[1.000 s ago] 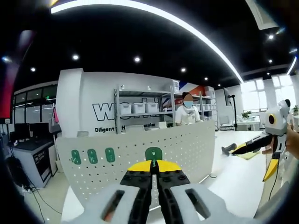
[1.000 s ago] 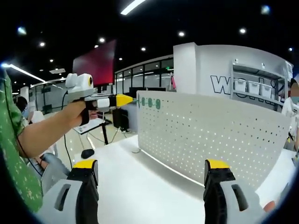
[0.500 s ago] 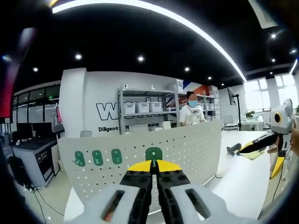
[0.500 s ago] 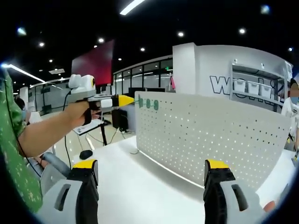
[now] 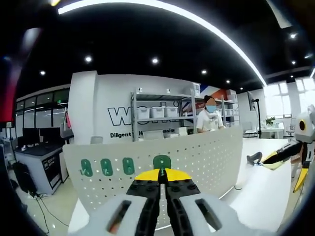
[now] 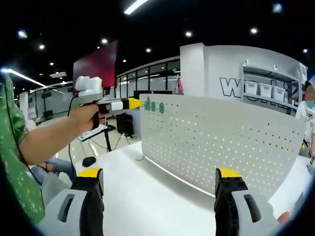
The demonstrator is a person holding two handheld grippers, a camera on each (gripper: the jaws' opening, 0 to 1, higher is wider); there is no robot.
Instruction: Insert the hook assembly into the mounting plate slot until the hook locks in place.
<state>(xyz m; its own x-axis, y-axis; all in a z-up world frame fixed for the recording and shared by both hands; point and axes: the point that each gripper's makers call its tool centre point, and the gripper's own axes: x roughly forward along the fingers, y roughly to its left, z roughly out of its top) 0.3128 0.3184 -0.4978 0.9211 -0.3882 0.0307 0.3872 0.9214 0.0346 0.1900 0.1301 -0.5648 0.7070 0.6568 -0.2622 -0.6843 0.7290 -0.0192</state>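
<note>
My left gripper is shut on a green hook, held up against the top part of the white pegboard. Whether the hook sits in a slot cannot be told. Three more green hooks hang in a row on the board to its left. In the right gripper view the left gripper, held by a hand, meets the board at its upper left end beside the green hooks. My right gripper stands open and empty over the table, away from the board; it also appears as the right gripper.
The pegboard stands upright on a white table. A person stands behind it near metal shelving with white bins. A desk and cables lie off the table's left side.
The left gripper with its hook has shifted a little along the board's top; the row of hung hooks sits further right in its view. The right gripper has stayed still and open.
</note>
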